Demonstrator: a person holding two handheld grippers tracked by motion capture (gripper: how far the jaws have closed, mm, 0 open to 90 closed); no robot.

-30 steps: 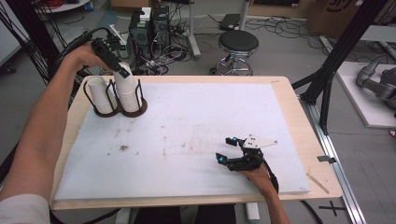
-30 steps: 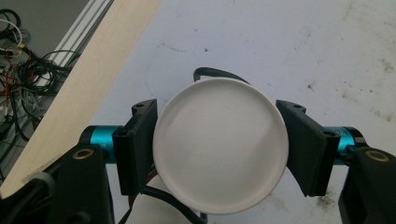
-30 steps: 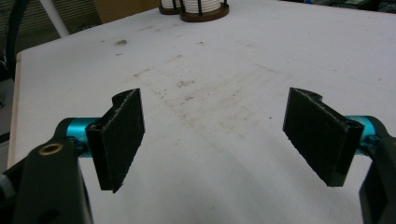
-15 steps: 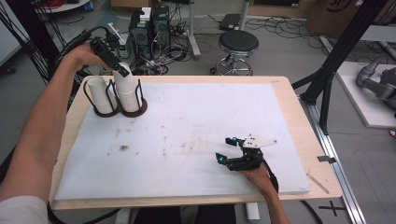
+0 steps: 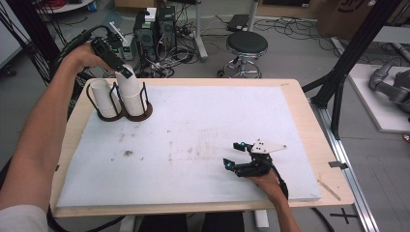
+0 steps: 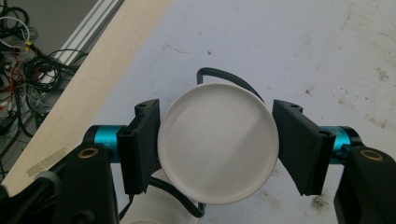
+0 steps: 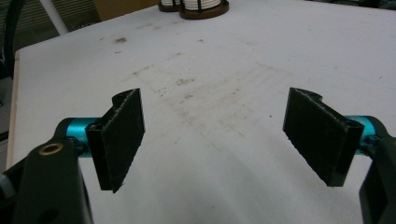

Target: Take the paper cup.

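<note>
I have the left gripper [image 5: 126, 73] over the far left corner of the counter [image 5: 295, 99], pointing down onto a white cup [image 6: 217, 142]. The cup stands bottom-up in the right-hand ring of a dark wire cup holder [image 5: 116, 104], and a second white cup [image 5: 103, 97] sits in the ring to its left. In the left gripper view I look straight down on the cup's round base, centred between the two jaws. They have just been closing in on it: the pad [image 6: 142, 144] on one side presses the rim, the other stands at the very edge of it, and I take that as a grip on the cup.

What matters for the coming move is the axis. The cup's long axis runs straight up out of the ring, in line with the way my gripper points, so I judge the lift has to go straight up along that line. Any sideways drag would likely catch the wire ring or tip the holder.

My right gripper [image 5: 238, 155] rests low near the near edge of the counter, right of the middle, well apart from the cups. Its jaws stand wide with nothing but the bare white mat [image 7: 224, 70] between them. The left hand is clearly the nearer one.
</note>
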